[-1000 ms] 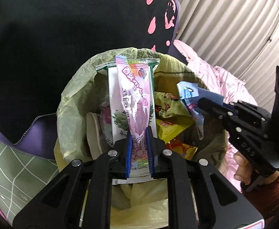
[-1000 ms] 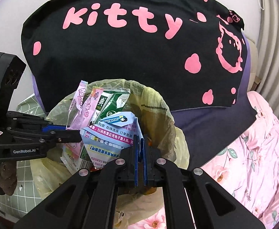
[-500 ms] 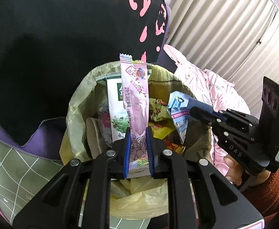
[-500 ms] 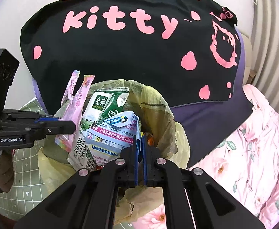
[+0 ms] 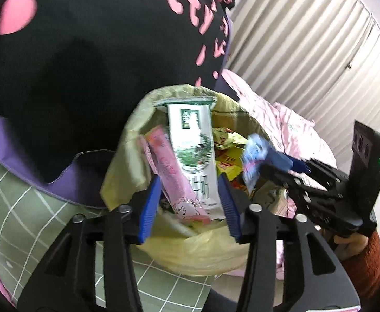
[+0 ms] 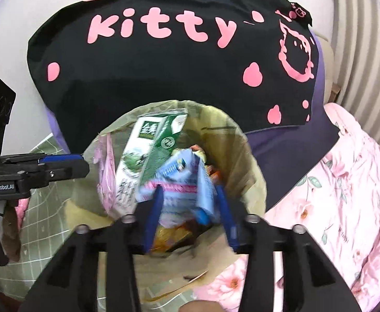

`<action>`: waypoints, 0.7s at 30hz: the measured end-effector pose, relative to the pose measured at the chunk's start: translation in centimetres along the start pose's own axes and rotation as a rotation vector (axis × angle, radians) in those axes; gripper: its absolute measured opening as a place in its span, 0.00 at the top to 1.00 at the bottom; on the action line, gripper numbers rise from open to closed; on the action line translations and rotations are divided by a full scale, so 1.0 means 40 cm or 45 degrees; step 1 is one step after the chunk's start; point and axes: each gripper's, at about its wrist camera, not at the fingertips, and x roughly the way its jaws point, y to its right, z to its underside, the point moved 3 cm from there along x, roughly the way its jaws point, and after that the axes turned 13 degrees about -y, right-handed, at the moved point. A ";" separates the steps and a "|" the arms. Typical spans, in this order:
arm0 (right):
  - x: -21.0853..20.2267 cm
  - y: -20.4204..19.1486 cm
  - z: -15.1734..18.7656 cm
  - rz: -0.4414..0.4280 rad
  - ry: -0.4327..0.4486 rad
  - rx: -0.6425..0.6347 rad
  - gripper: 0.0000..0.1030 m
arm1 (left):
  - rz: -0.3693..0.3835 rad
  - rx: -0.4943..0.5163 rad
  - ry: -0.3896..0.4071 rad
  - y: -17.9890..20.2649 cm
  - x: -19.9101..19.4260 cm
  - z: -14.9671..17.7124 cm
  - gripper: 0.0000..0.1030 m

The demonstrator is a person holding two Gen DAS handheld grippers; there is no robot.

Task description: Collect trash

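Over the mouth of the trash bag [image 5: 127, 166], lined in yellowish plastic and standing on the bed, both grippers point downward. The left gripper [image 5: 188, 202] has just been opening its jaws; they stand apart now, and the pink wrapper [image 5: 174, 179] lies loose between them, tilted against the green-and-white milk carton [image 5: 192, 143] inside the bag, with neither blue pad pressing on it. The right gripper [image 6: 190, 215] has likewise just been opening; its jaws are apart, and the crumpled blue-and-white wrapper [image 6: 184, 182] sits blurred between them above the other rubbish, free of the pads as far as the blur lets me tell. Yellow and orange snack packets [image 5: 226, 156] lie deeper in the bag. Behind the bag a black pillow [image 6: 163, 65] printed with pink letters leans up, a purple pillow [image 6: 288, 150] beneath it. A pink floral quilt [image 6: 346, 182] covers the bed's right side, and a green checked sheet [image 5: 20, 208] shows at its left.
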 end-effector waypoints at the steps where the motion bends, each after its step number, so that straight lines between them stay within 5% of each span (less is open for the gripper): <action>1: -0.005 -0.008 0.006 0.005 0.005 0.003 0.59 | -0.002 -0.007 0.019 -0.005 -0.011 0.013 0.51; 9: -0.071 -0.067 0.049 0.021 0.128 -0.005 0.58 | -0.096 -0.089 0.154 -0.037 -0.101 0.133 0.42; 15: -0.132 -0.104 0.084 -0.108 0.216 -0.019 0.58 | -0.337 -0.200 0.290 -0.041 -0.197 0.270 0.41; 21: -0.179 -0.207 0.180 -0.235 0.233 -0.202 0.58 | -0.620 -0.359 0.411 -0.006 -0.291 0.464 0.41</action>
